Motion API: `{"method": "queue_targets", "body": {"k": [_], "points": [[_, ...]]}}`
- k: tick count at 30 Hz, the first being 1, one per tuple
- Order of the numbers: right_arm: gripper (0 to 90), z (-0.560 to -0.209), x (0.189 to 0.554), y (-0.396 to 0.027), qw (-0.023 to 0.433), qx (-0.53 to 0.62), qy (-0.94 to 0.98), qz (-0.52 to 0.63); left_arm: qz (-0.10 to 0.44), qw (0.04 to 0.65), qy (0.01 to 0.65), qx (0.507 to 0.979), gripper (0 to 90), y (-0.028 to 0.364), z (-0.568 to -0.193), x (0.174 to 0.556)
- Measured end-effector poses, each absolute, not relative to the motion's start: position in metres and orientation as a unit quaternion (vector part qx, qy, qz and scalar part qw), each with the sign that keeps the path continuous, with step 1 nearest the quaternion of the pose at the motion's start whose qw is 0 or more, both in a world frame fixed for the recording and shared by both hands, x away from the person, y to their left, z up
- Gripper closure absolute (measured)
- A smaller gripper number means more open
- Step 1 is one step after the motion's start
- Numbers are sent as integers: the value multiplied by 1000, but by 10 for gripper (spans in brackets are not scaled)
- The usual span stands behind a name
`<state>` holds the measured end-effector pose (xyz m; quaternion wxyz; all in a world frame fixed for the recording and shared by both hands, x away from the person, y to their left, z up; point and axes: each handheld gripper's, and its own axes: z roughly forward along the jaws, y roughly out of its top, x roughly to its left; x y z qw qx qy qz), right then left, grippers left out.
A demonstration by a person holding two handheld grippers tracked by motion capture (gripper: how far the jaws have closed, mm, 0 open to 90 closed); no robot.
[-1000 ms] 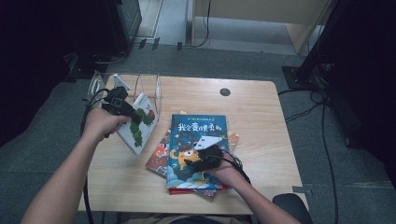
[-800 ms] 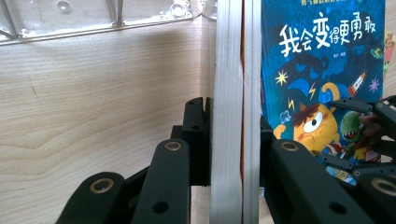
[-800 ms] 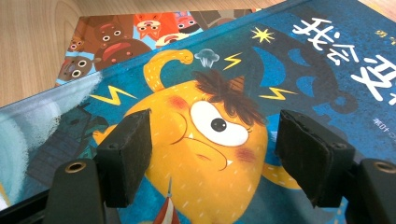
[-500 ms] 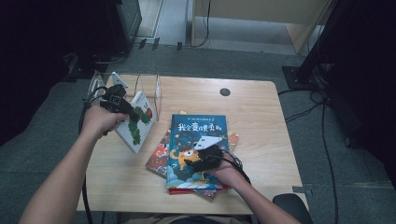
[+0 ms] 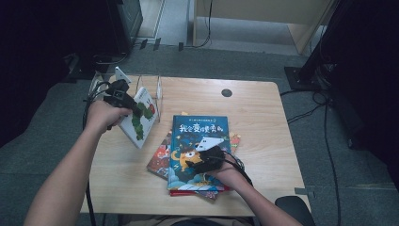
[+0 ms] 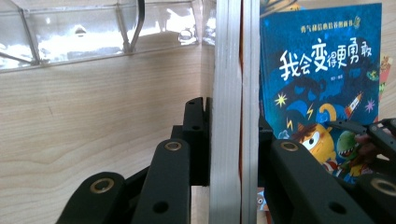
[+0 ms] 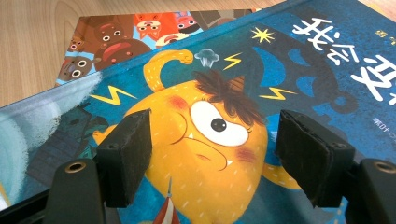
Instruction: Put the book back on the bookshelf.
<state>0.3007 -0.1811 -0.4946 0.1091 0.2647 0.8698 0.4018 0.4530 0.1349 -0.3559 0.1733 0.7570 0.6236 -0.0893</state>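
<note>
At the left of the pale wooden worktop (image 5: 263, 108), the left hand-held gripper (image 5: 126, 100) pinched a thin white hardcover picture book with a green caterpillar on its cover (image 5: 140, 117), holding it on edge and tilted, just in front of a clear acrylic book rack (image 5: 153, 87). In the left gripper view the jaws pressed both faces of the book's pale board edge (image 6: 232, 107). It looked stiff, light and glossy, so likely to slip or swing if gripped near a corner; a hold close to the spine or mid-edge would probably steady it best for sliding into the rack.

To the right lay a small stack of picture books, topped by a blue hardcover with a yellow monster (image 5: 197, 150), its title reading "我会变得更勇敢". Beneath it peeked an orange-red book with cartoon animal faces (image 7: 135, 32). The right hand-held gripper (image 5: 203, 157) rested on the blue cover near its lower edge, jaws spread apart and gripping nothing, the pads (image 7: 128, 154) just above the glossy surface.
</note>
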Motion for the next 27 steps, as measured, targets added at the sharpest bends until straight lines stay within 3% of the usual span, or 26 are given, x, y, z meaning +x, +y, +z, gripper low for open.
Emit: {"method": "queue_targets", "body": {"k": [27], "points": [[269, -495, 301, -181, 110, 264, 870, 402, -83, 188, 640, 741, 765, 131, -363, 485]]}}
